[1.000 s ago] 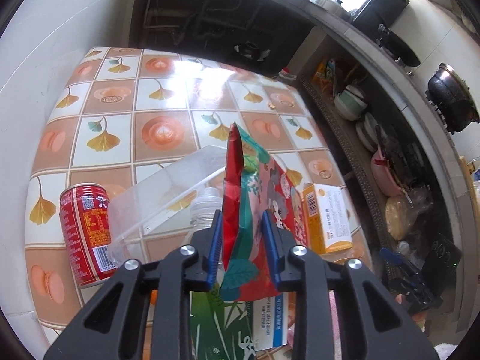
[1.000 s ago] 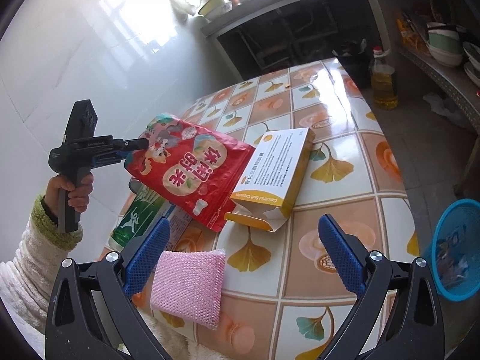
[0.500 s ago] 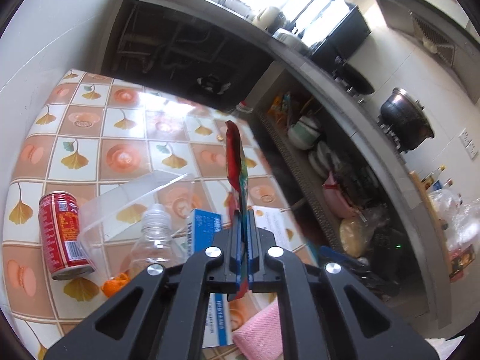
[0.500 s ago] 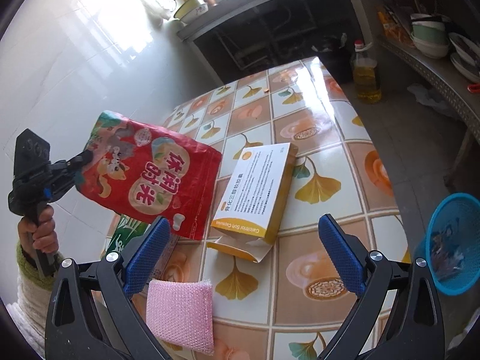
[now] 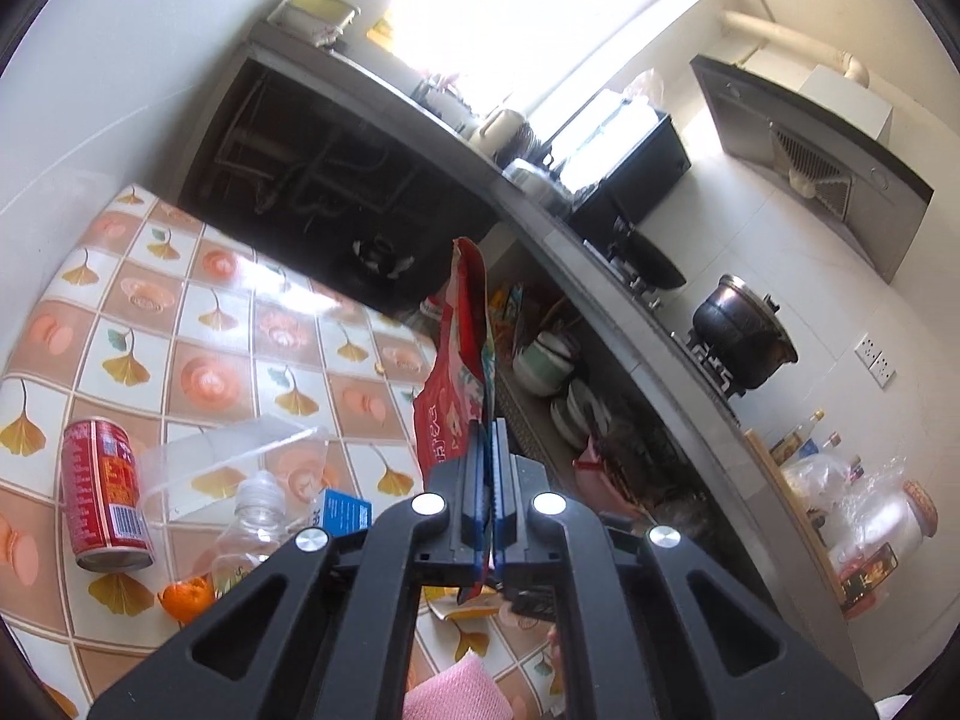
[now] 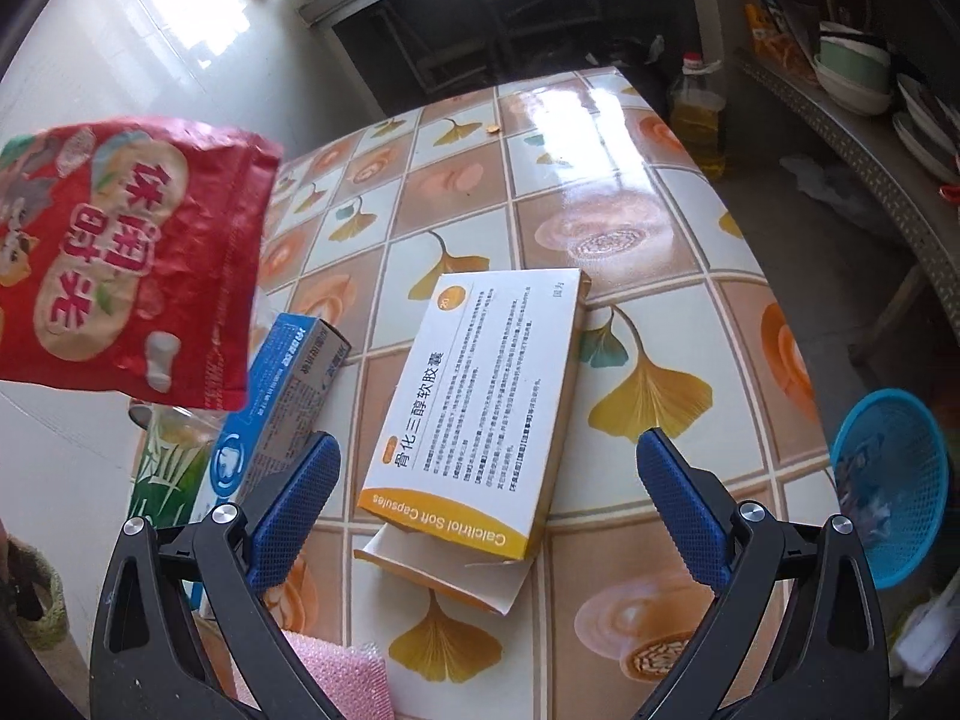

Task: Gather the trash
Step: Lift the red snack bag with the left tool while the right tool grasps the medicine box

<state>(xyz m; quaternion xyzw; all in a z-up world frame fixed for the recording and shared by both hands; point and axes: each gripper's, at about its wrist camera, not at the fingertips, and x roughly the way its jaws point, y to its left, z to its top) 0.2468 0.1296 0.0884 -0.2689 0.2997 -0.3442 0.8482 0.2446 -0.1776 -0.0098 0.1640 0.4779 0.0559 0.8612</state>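
Observation:
My left gripper is shut on the edge of a red snack bag, which stands up edge-on above its jaws. In the right wrist view the same red snack bag hangs in the air at the left, clear of the table. My right gripper is open wide just above a white and yellow capsule box, which lies flat on the tiled table with a flap open. A blue basket with scraps in it stands on the floor at the right.
On the table lie a red can, a clear plastic box, an empty bottle, orange peel, a blue box, a green packet and a pink sponge. An oil bottle stands past the table's far edge.
The left gripper closed on the red bag and lifted it up off the table, tilting upward. The right gripper moved forward and down over the capsule box, still open.

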